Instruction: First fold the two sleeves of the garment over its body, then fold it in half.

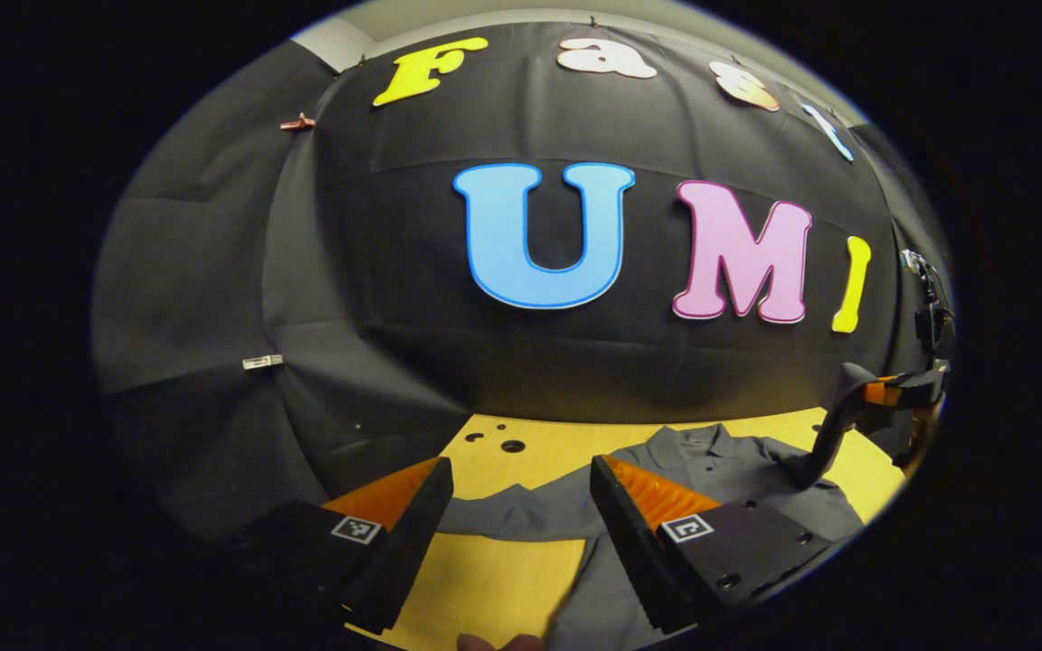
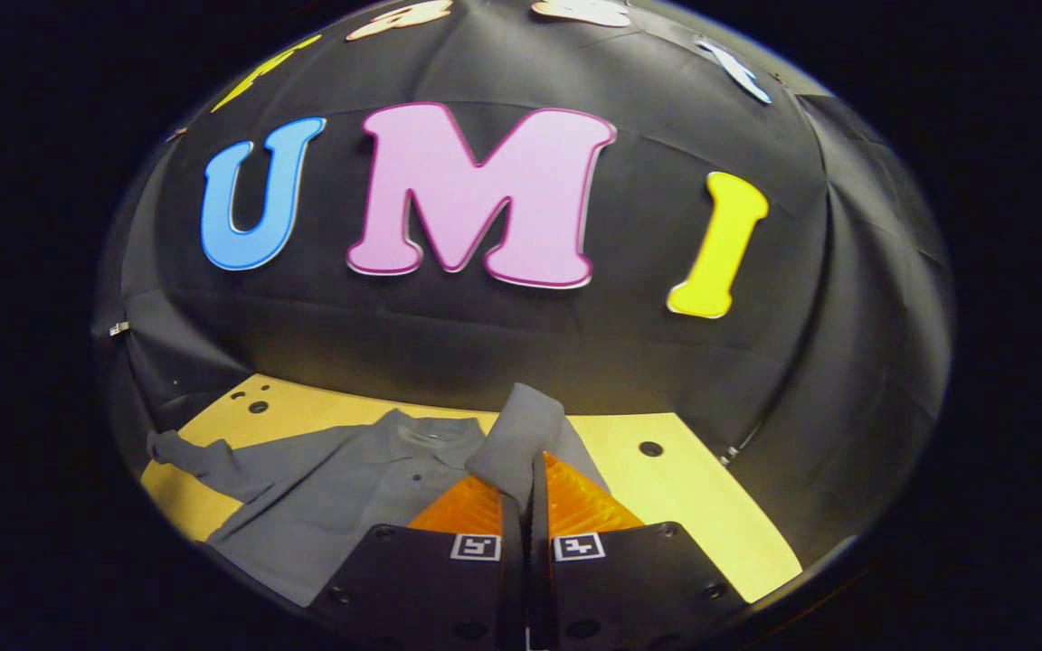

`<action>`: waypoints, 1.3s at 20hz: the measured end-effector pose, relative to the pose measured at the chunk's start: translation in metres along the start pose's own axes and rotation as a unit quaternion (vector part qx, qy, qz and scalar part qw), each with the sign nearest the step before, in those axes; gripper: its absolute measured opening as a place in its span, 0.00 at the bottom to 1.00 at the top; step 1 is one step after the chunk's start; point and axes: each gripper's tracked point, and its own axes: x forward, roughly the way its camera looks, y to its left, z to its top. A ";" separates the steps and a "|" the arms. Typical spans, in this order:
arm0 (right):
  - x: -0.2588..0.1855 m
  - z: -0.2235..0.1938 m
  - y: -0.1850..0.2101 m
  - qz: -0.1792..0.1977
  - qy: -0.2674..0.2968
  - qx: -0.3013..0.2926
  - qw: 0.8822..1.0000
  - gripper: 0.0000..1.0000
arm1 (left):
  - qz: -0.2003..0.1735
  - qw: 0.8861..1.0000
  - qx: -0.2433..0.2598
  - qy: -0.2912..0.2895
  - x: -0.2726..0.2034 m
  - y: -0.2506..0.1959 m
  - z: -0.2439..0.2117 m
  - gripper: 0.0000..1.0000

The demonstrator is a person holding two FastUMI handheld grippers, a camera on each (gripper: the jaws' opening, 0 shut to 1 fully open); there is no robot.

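Right gripper: fingers clenched on one sleeve of the garment, the cloth pinched between them and lifted clear of the bench. Left gripper: fingers released and spread wide, poised above the other sleeve, which lies flat and extended sideways. The grey garment lies spread on the yellow bench, collar pointing toward the booth wall, its long axis running from the collar back toward the person. In the left gripper view, the right gripper grasps cloth at the garment's far side.
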 end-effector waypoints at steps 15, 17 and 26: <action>0.066 -0.095 0.185 0.118 0.082 -0.066 0.987 0.07 | 0.035 0.998 0.005 0.053 0.082 0.111 -0.078 0.96; 0.074 -0.115 0.198 0.121 0.101 -0.073 0.985 0.08 | 0.038 0.997 0.011 0.066 0.096 0.121 -0.094 0.96; 0.090 -0.173 0.235 0.143 0.181 -0.040 0.972 0.29 | 0.052 0.992 0.010 0.112 0.145 0.154 -0.152 0.96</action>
